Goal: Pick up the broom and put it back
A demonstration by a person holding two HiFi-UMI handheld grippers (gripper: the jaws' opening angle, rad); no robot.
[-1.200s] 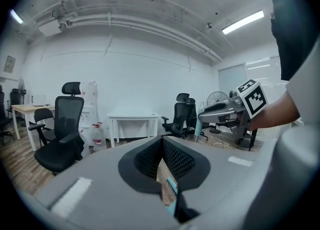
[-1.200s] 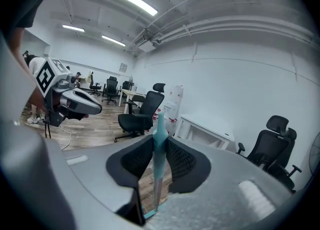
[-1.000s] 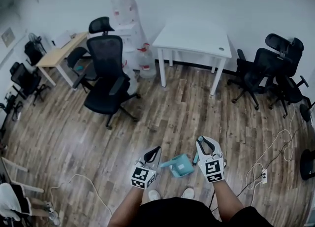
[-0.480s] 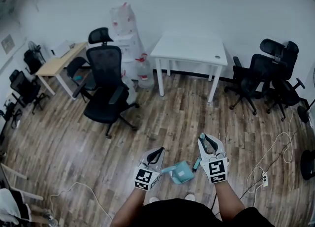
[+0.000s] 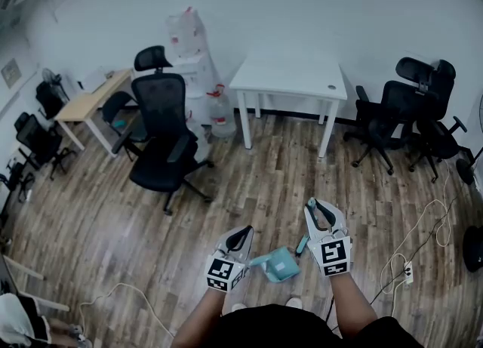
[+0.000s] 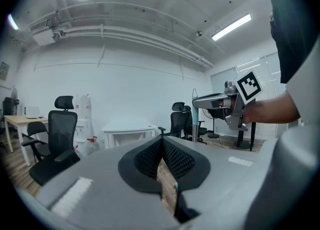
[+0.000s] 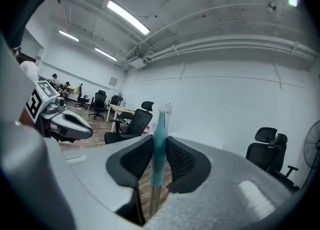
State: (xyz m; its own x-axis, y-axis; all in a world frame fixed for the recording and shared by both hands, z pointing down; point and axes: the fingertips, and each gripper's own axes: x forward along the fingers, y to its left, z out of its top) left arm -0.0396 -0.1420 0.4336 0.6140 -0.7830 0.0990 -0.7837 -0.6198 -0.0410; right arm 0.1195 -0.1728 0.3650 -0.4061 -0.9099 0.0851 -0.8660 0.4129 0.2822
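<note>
My right gripper [image 5: 315,207] [image 7: 160,139] is shut on the broom's handle [image 7: 159,124], a thin upright pole with a teal grip over bare metal. In the head view the teal grip [image 5: 302,245] shows just left of that gripper. A teal dustpan-shaped piece [image 5: 279,265] hangs low between the two grippers, above the wood floor. What carries it is hidden. My left gripper [image 5: 243,232] [image 6: 162,141] sits left of it, its pads meeting at the tips, with a sliver of teal low in the gap. The right gripper [image 6: 210,102] also shows in the left gripper view.
A white table [image 5: 290,75] stands against the far wall, with stacked water bottles [image 5: 192,37] to its left. A black office chair [image 5: 162,135] is ahead on the left, more chairs [image 5: 423,105] on the right. A wooden desk [image 5: 90,90] is far left. Cables [image 5: 407,252] lie at right.
Both grippers have risen a little, the right one more, and the teal piece came up with them. The right gripper's hold on the handle is unchanged.
</note>
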